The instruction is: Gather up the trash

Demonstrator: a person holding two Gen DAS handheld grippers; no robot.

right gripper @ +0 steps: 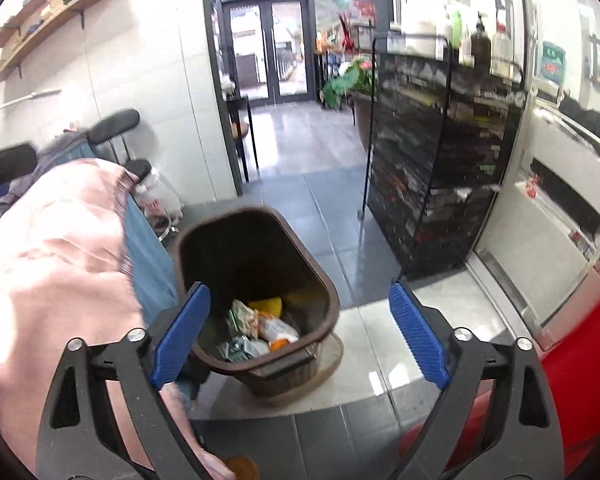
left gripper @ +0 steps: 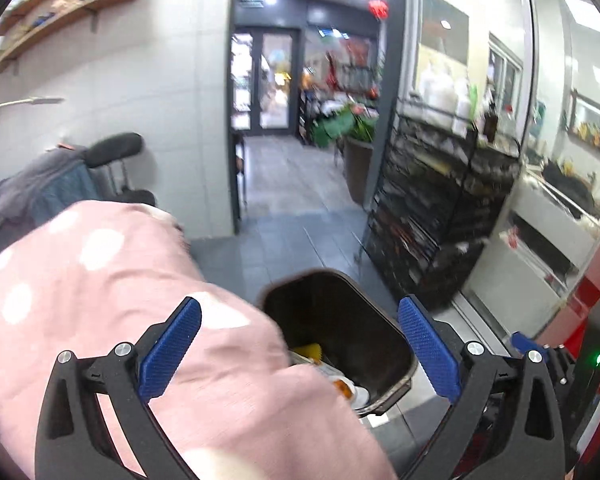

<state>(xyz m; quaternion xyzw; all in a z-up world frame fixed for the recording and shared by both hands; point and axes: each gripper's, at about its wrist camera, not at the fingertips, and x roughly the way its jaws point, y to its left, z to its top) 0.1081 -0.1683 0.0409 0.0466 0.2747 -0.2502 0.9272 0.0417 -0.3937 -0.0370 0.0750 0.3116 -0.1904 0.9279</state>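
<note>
Hovering above the brown plastic trash bin (right gripper: 255, 292), both claws stood wide and empty.
Left claw (left gripper: 300, 348) and right claw (right gripper: 300, 334) framed its wrappers (right gripper: 259, 328); pink cloth (right gripper: 55, 272) lay beside it.

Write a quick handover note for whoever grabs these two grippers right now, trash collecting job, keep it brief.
Left gripper: open, nothing between its blue pads.
Right gripper: open, also empty.
Both hang above the brown trash bin, which stands on the tiled floor beside a bed or couch draped in a pink blanket.
Done: wrappers and packets already lie in the bottom of the bin, among them something yellow.
Left: an orange round thing shows at the bottom edge of the right wrist view, near the blanket; what it is cannot be told. Look for more trash outside these views.
</note>
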